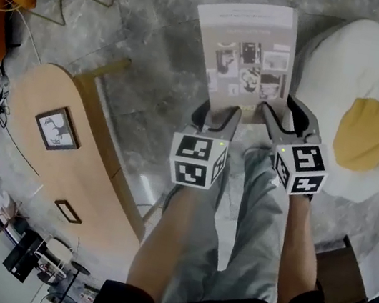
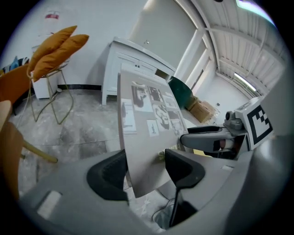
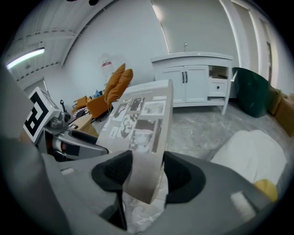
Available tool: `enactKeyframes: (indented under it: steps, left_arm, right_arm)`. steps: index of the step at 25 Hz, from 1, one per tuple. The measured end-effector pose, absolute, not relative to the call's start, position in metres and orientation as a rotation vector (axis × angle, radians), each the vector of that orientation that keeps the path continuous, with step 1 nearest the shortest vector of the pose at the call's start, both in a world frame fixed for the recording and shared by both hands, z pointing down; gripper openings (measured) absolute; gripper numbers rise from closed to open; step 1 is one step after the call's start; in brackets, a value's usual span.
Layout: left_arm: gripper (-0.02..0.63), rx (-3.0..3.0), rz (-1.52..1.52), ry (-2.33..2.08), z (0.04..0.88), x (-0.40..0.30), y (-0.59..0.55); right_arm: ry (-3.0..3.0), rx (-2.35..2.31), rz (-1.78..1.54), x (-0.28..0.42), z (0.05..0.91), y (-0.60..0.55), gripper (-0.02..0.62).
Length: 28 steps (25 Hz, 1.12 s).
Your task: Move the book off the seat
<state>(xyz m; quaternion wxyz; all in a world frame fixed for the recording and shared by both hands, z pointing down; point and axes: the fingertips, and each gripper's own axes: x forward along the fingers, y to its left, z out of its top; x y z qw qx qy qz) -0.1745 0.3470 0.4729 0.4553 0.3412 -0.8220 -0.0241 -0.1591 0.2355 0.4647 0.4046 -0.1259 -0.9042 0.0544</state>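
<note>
Jaws clamp book [image 1: 246, 55]; gripper views add cabinet [image 3: 193, 87].

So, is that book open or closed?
Closed: the book shows only its cover, pages together, its near edge clamped by the left gripper and right gripper.

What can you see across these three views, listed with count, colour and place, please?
book: one, grey with black-and-white pictures, aloft before the person
cushion: one, white and yellow, on the floor at right
wooden table: one, light wood, at left
framed picture: one, dark, on the wooden table
cabinet: one, white, beyond the book
chair: one, orange, left of the cabinet
left gripper: one, grey, shut on the book's near edge
right gripper: one, grey, shut on the same edge
</note>
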Motion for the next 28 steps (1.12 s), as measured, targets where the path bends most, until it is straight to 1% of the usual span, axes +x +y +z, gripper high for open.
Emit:
enactKeyframes:
  steps: [6, 8, 10, 12, 13, 15, 18, 23, 28]
  left_arm:
    - [0.259, 0.629, -0.185, -2.111, 0.456, -0.181, 0.416]
    - [0.259, 0.598, -0.198, -2.125, 0.459, -0.176, 0.419]
    - [0.258, 0.803, -0.072, -2.043, 0.480, -0.153, 0.355]
    - [0.258, 1.109, 0.119, -1.887, 0.508, -0.129, 0.251]
    - [0.256, 1.173, 0.164, -1.852, 0.516, -0.119, 0.205]
    - [0.255, 1.144, 0.157, -1.870, 0.517, -0.101, 0.156]
    - [0.245, 1.068, 0.096, -1.925, 0.503, -0.088, 0.144]
    - [0.247, 1.288, 0.159, -1.779, 0.518, -0.092, 0.149]
    - [0.247, 1.111, 0.091, -1.887, 0.518, -0.101, 0.156]
  right_arm:
    - [-2.275, -0.518, 0.046, -0.188, 0.448, 0.304, 0.219]
    - [-2.273, -0.552, 0.032, -0.185, 0.451, 0.307, 0.218]
    - [-2.314, -0.325, 0.148, -0.139, 0.474, 0.246, 0.218]
    - [-2.346, 0.043, 0.324, -0.079, 0.503, 0.150, 0.219]
    - [-2.349, 0.126, 0.366, -0.062, 0.512, 0.106, 0.218]
    - [-2.350, 0.098, 0.368, -0.046, 0.515, 0.056, 0.218]
    - [-2.356, 0.000, 0.302, -0.041, 0.500, 0.039, 0.218]
    - [-2.325, 0.259, 0.349, -0.026, 0.509, 0.056, 0.218]
    - [-2.325, 0.071, 0.297, -0.050, 0.513, 0.053, 0.219]
